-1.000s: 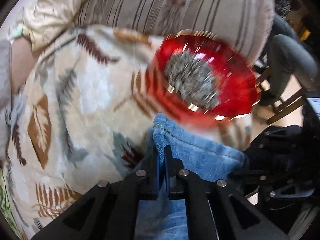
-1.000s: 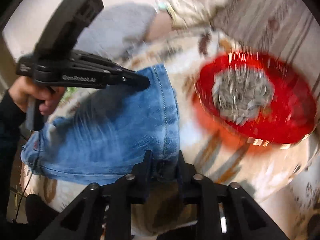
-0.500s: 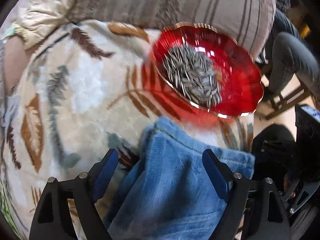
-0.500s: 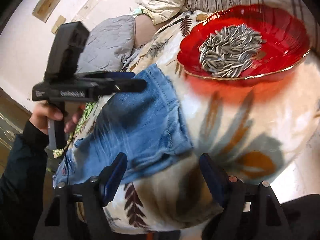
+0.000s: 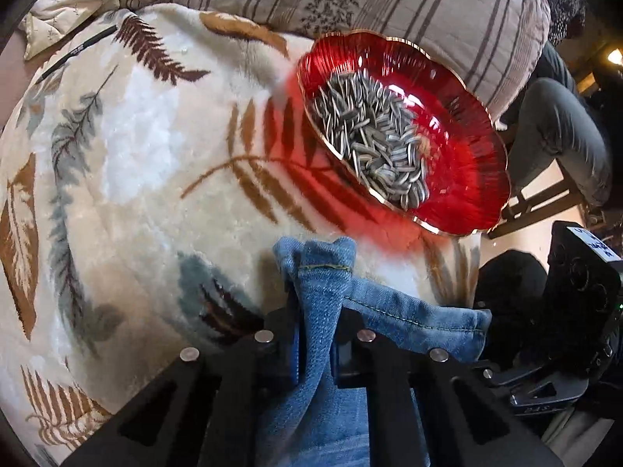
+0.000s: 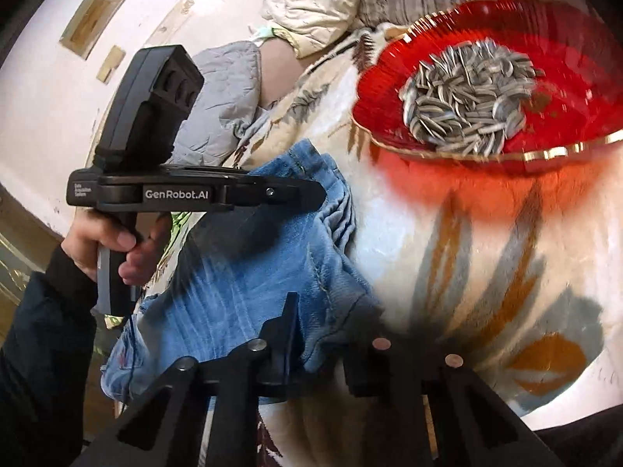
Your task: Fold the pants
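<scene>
Blue denim pants (image 5: pixel 409 323) lie on a leaf-patterned blanket (image 5: pixel 136 155). My left gripper (image 5: pixel 315 307) is closing, and its pads press on a bunched fold of the hem edge that stands up between them. From the right wrist view the left gripper (image 6: pixel 311 194) reaches in from the left over the pants (image 6: pixel 241 272), held by a hand in a dark sleeve. My right gripper (image 6: pixel 325 334) is also closing; the near corner of the denim fills the gap between its fingers and looks pinched.
A red glass dish (image 5: pixel 467 179) of sunflower seeds sits on the blanket just beyond the pants, also in the right wrist view as the dish (image 6: pixel 564 78). A striped cushion (image 5: pixel 389 0) lies behind, a pen (image 5: pixel 78 50) far left, a seated person's leg (image 5: pixel 557 128) right.
Half a second ago both grippers stood wide open over the denim edge. Now both have closed on it again, and the fold is bunched up between the left fingers.
</scene>
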